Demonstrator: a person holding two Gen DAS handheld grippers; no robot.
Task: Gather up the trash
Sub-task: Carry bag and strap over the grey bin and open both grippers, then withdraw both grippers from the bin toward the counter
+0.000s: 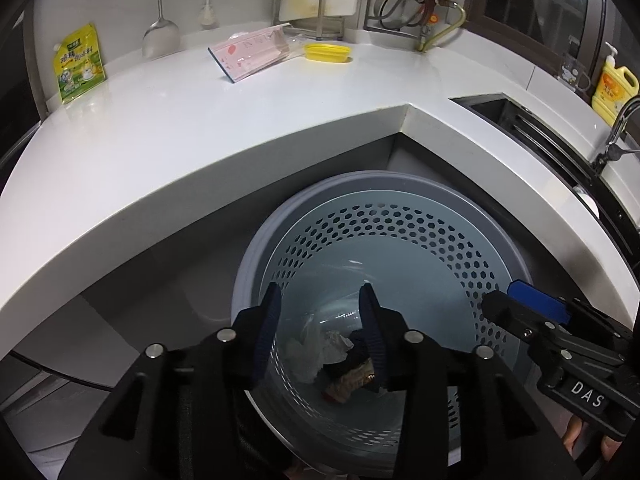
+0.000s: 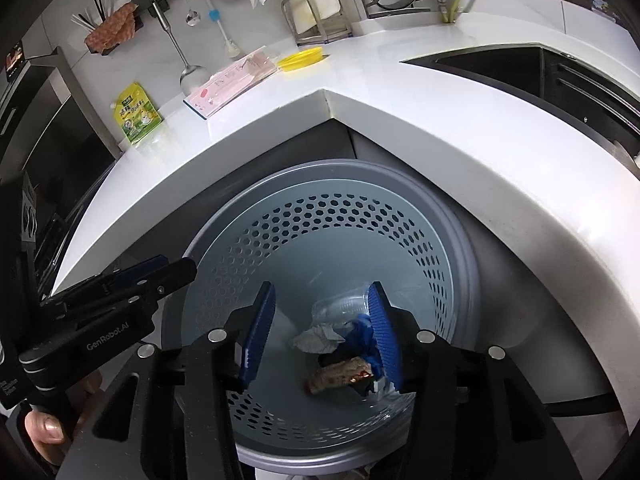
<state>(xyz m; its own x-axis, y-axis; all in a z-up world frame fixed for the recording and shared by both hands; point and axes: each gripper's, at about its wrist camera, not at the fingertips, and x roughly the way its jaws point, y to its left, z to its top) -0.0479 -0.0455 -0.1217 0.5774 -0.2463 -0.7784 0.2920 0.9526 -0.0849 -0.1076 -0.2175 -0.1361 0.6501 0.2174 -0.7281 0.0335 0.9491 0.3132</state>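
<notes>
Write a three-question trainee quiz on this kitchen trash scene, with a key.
1. True or false: the left gripper is shut on a piece of trash.
2. Where does the crumpled paper lie? A) on the countertop B) at the bottom of the perforated bin C) in the sink
3. Fill in: the yellow lid rests on the white ____, beside the pink package.

Key: 1 false, both it and the right gripper hang open and empty over the bin; 2 B; 3 countertop.
</notes>
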